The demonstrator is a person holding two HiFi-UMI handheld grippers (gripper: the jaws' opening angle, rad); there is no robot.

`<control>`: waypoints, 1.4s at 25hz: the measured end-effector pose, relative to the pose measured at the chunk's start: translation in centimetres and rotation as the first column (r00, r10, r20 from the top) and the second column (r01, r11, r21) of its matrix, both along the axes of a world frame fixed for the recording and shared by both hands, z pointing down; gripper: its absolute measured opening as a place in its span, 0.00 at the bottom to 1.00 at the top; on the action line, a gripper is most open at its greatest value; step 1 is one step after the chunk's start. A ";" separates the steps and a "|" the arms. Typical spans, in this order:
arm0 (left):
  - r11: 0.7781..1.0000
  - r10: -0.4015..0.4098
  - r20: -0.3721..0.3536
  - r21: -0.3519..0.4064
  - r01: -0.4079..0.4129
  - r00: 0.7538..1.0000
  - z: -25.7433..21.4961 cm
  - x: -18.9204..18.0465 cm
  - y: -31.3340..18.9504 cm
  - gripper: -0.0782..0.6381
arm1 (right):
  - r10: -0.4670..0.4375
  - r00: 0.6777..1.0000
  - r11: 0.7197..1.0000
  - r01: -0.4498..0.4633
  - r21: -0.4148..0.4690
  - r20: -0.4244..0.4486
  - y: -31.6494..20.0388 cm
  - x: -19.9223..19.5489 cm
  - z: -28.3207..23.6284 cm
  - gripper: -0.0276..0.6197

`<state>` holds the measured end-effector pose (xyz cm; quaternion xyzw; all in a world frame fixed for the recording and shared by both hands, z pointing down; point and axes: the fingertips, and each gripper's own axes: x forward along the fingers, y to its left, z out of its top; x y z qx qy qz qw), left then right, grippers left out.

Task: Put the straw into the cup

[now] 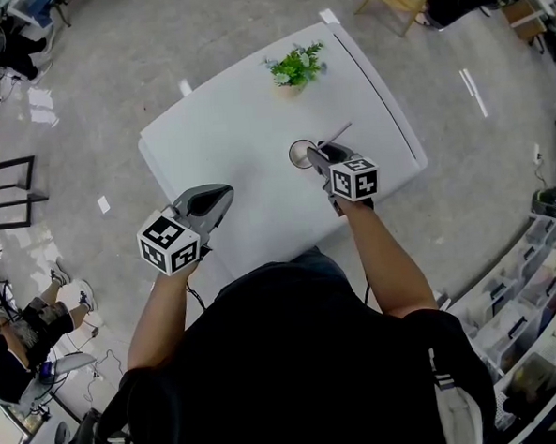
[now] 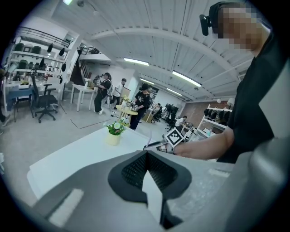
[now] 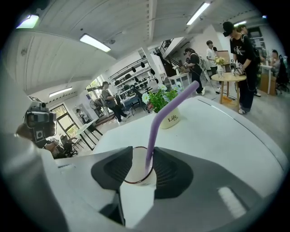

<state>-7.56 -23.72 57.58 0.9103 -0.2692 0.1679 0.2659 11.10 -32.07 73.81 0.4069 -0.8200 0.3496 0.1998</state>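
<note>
Left gripper, risk: The left gripper [image 1: 213,200] hovers over the near left part of the table [image 1: 225,126], well apart from the cup. It looks to pose little hazard unless it swings toward the right.
Left gripper, state: Its jaws are together, with nothing between them.
Cup, risk: The cup [image 1: 301,154] stands upright on the table in front of the potted plant [image 1: 297,67] and just ahead of the right gripper. It looks light. A forward nudge from the jaws on either side of it would likely slide or tip it.
Straw, risk: The straw [image 3: 156,127] is purple, with its lower end in the cup. It leans on the rim, and its bent top points out toward the potted plant. It stands in the gap close to one pad, so a sideways or rolling pull-back could catch it. That could lift it out or lever the cup over.
Right gripper, state: The right gripper [image 3: 138,159] has its jaws apart. Neither pad visibly presses on the straw.
Right gripper, risk: The safest exit appears to be straight back along its own line.
Left forearm, pose: It reaches forward from the body. The gripper points ahead and a little down, with its marker cube nearest the person.
Right forearm, pose: It extends farther out over the table's near edge, with the gripper tilted down at the cup.
Task status: The straw appears to be in place, and only the withdrawal seems left.
</note>
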 end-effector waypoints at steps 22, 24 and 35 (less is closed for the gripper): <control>0.999 0.027 -0.014 0.027 -0.027 1.000 -1.5 0.1 0.6 0.11 | 0.064 0.997 0.997 -0.065 -0.044 -0.031 1.6 2.2 0.4 0.33; 0.999 0.032 -0.015 0.033 -0.032 0.999 -1.7 0.2 0.7 0.11 | 0.067 0.997 0.997 -0.068 -0.042 -0.033 1.8 2.4 0.2 0.33; 0.996 0.053 -0.013 0.076 -0.052 0.999 -3.6 -0.8 1.6 0.11 | 0.086 0.996 0.996 -0.087 -0.016 -0.037 3.3 2.2 -2.0 0.33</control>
